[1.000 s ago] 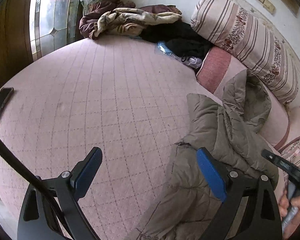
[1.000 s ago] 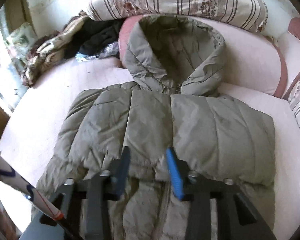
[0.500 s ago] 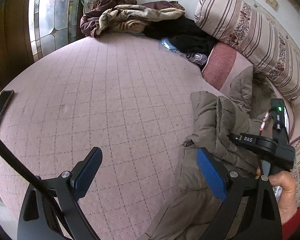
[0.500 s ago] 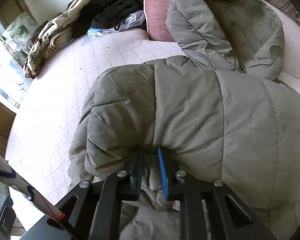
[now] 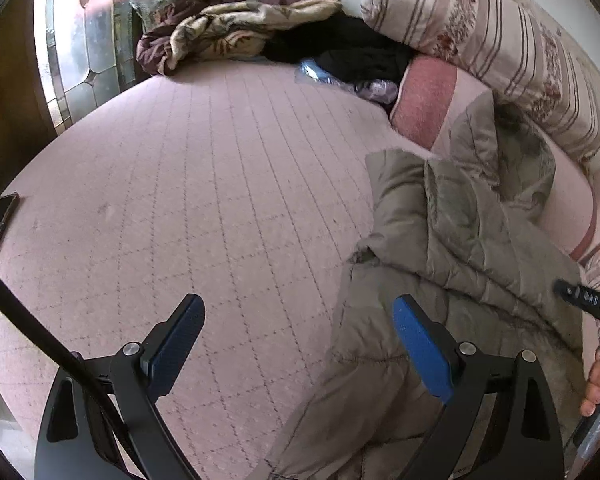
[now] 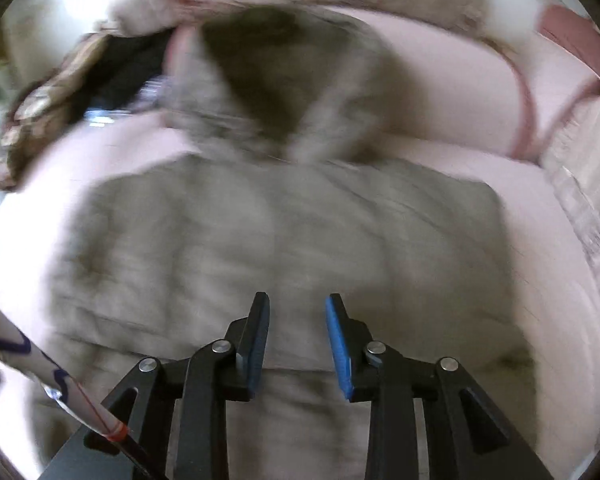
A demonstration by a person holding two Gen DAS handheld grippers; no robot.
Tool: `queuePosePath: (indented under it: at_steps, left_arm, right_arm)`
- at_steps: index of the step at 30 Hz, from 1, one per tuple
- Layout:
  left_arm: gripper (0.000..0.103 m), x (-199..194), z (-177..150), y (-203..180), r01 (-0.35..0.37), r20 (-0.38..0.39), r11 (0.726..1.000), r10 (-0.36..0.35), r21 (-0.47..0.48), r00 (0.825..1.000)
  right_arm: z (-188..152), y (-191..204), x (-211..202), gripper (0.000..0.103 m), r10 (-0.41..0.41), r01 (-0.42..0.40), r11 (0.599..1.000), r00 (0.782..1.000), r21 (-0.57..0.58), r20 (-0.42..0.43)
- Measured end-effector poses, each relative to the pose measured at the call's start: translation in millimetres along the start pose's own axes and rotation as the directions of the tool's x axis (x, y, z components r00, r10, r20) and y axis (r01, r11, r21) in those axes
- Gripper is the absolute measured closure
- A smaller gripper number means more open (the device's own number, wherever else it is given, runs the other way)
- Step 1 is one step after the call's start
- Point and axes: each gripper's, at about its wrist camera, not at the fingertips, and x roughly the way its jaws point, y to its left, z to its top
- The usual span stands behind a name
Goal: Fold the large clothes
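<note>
Mid-fold on jacket (image 6: 284, 240): right gripper (image 6: 297, 344) opening, seemingly empty in the blur; left gripper (image 5: 300, 344) wide open, empty; next, regrasp hem toward 12 o'clock.

Matt quilted cloth jacket (image 5: 452, 264) on a pink stitched fabric bedcover (image 5: 204, 184), stained-glass pane (image 5: 84, 40) glossy.

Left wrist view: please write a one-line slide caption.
Open left gripper over pink bedspread, beside a folded olive puffer jacket.
</note>
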Motion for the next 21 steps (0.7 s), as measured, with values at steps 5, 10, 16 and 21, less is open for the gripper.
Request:
queuePosePath:
  at_steps: [5,10,16,21]
  left_arm:
    - [0.008,28,-10,-9,-0.040,-0.104,0.998,0.046,0.058,0.994]
    - [0.008,36,-11,-8,-0.018,-0.146,0.999,0.023,0.041,0.989]
    - [0.008,17,-18,-5,0.015,-0.127,0.997,-0.006,0.070,0.992]
    - [0.008,11,-42,-4,0.016,-0.126,0.992,0.001,0.129,0.992]
  right_arm:
    - [-15,-45,38,0.071,0.046,-0.034,0.988,0.996,0.150,-0.076]
    - [-10,-36,26,0.065,0.025,-0.020,0.996,0.998,0.087,-0.058]
    - [-56,-77,-38,0.048,0.029,-0.029,0.997,1.000,0.078,-0.002]
    - [-133,-138,-69,0.048,-0.046,0.052,0.993,0.997,0.109,-0.063]
